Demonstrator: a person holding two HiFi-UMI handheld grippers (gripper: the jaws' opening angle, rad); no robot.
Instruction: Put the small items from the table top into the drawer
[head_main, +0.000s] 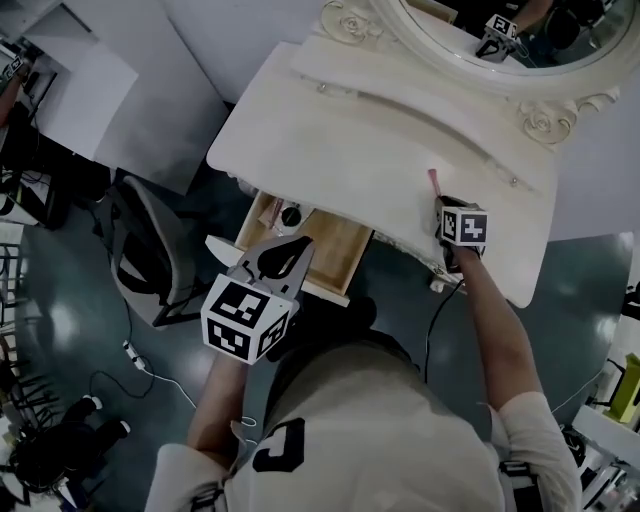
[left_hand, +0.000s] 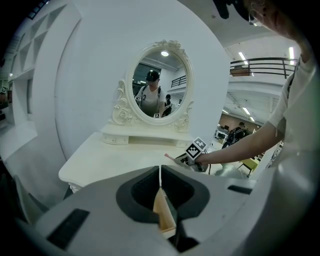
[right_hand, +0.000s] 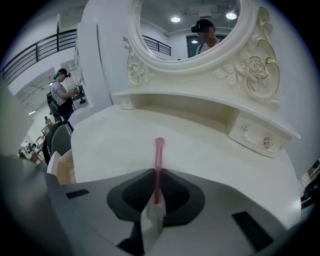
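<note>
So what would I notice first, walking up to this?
Probably the ornate white dressing table with its oval mirror, filling the middle of the scene. On its top, the right gripper has its jaws closed on a thin pink stick, bright against the white. Below the table's front edge a wooden drawer stands open, with the left gripper, jaws shut, above it in the head view.

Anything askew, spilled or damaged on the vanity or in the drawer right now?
Nothing stands out. The table top shows no spill or damage, the drawer stands open with small items lying inside, and the right gripper holds the thin pink stick straight between its jaws. The left gripper is shut and empty.
</note>
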